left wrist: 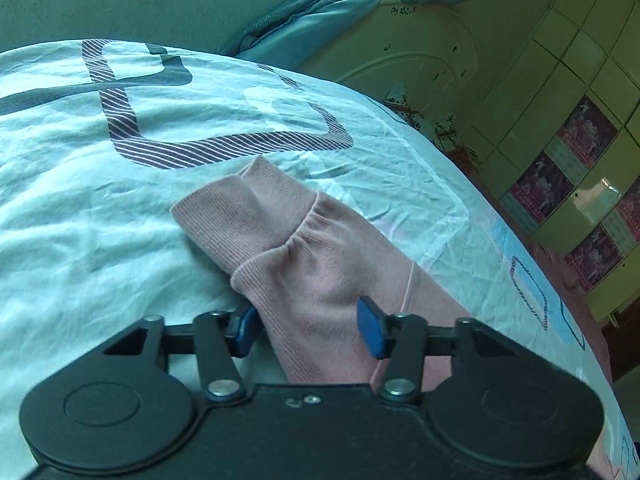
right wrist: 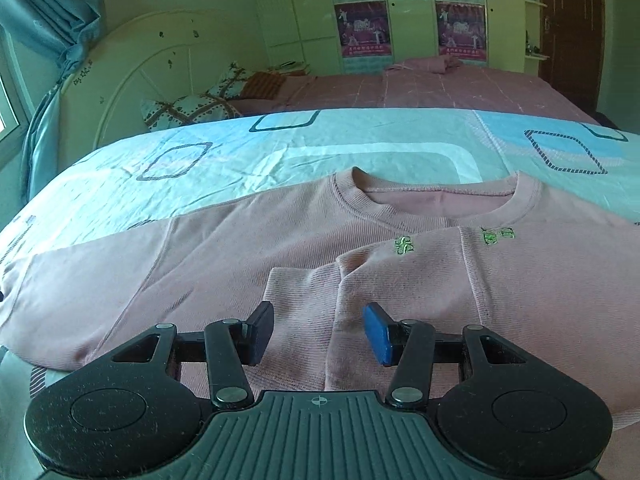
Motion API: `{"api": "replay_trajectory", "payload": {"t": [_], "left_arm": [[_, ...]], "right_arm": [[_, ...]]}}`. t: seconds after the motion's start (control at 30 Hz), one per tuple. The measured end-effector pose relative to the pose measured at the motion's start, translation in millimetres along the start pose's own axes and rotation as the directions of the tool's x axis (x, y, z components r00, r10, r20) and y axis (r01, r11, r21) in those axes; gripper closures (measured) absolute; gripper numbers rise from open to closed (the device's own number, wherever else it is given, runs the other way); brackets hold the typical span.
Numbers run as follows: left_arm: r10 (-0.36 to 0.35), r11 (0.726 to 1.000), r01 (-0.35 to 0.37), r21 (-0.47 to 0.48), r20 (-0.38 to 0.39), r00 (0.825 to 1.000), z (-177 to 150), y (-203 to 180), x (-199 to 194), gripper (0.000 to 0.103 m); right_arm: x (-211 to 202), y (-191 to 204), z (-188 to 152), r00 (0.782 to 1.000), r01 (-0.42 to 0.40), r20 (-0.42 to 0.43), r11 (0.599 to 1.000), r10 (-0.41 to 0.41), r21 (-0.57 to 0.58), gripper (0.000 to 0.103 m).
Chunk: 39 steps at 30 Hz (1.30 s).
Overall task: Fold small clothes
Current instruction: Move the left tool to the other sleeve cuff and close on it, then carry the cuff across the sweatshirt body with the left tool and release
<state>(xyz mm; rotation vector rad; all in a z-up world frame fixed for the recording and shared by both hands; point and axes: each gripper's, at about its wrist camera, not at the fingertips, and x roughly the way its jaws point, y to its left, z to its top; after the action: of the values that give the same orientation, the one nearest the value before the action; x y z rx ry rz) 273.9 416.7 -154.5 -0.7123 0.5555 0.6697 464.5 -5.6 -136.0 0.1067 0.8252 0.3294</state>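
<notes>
Only from right wrist: sweater's neckline

This is a bedroom in a home. A big bed with a pink cover stands far off, with pillows by its round headboard. Tall cupboards line the far wall. Blue curtains hang left.
</notes>
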Motion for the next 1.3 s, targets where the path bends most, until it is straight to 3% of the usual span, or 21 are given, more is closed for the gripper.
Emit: {"api": "replay_trajectory", "payload": {"t": [0.1, 0.17, 0.3, 0.4, 0.6, 0.7, 0.8, 0.93, 1.07, 1.17, 1.3], "left_arm": [[-0.001, 1.000, 0.001, -0.019, 0.001, 1.000, 4.5, 5.2, 6.1, 0.089], [-0.015, 0.999, 0.014, -0.045, -0.004, 1.000, 6.2, 8.6, 8.9, 0.096], [-0.039, 0.999, 0.039, -0.021, 0.012, 0.999, 6.1, 0.2, 5.5, 0.097], [-0.075, 0.997, 0.075, 0.016, 0.023, 0.997, 6.3, -14.1, -3.0, 0.097], [-0.222, 0.963, 0.214, 0.164, 0.031, 0.975, -0.8, -76.8, -41.4, 0.097], [-0.330, 0.906, 0.320, 0.278, -0.012, 0.944, -17.9, -125.6, -63.7, 0.097], [-0.434, 0.825, 0.436, 0.360, -0.092, 0.896, -43.0, -175.7, -80.2, 0.097], [-0.541, 0.688, 0.590, 0.423, -0.243, 0.805, -96.4, -244.7, -92.4, 0.097], [-0.558, 0.569, 0.680, 0.463, -0.390, 0.732, -163.7, -295.4, -90.2, 0.097], [-0.493, 0.529, 0.694, 0.489, -0.488, 0.720, -211.2, -312.5, -74.3, 0.096], [-0.388, 0.522, 0.668, 0.530, -0.551, 0.739, -247.1, -312.1, -58.9, 0.072]], "right_arm": [[17.3, 0.7, -5.4, 0.998, 0.027, -0.054, 0.999, -0.028, -0.019, 0.053], [21.1, 4.2, -8.7, 0.998, 0.044, -0.046, 0.998, -0.047, -0.052, 0.053], [16.6, 3.2, -5.0, 0.998, 0.044, -0.043, 0.999, -0.045, -0.023, 0.053], [21.6, 6.6, -9.7, 0.997, 0.064, -0.049, 0.996, -0.067, -0.062, 0.053], [15.2, 1.4, -3.2, 0.998, 0.034, -0.048, 0.999, -0.035, -0.023, 0.053], [6.0, -3.5, -2.5, 0.999, 0.024, -0.036, 1.000, -0.025, -0.008, 0.053], [-6.7, -10.5, -1.0, 1.000, 0.023, -0.013, 1.000, -0.022, 0.003, 0.053], [-26.4, -27.3, -0.4, 0.999, 0.041, 0.019, 0.999, -0.041, 0.018, 0.053], [-43.9, -55.5, -4.1, 0.996, 0.078, 0.033, 0.995, -0.080, 0.055, 0.053], [-54.3, -80.5, -9.9, 0.994, 0.103, 0.020, 0.991, -0.105, 0.088, 0.053], [-65.2, -103.4, -17.3, 0.993, 0.119, 0.006, 0.986, -0.121, 0.118, 0.053]]}}
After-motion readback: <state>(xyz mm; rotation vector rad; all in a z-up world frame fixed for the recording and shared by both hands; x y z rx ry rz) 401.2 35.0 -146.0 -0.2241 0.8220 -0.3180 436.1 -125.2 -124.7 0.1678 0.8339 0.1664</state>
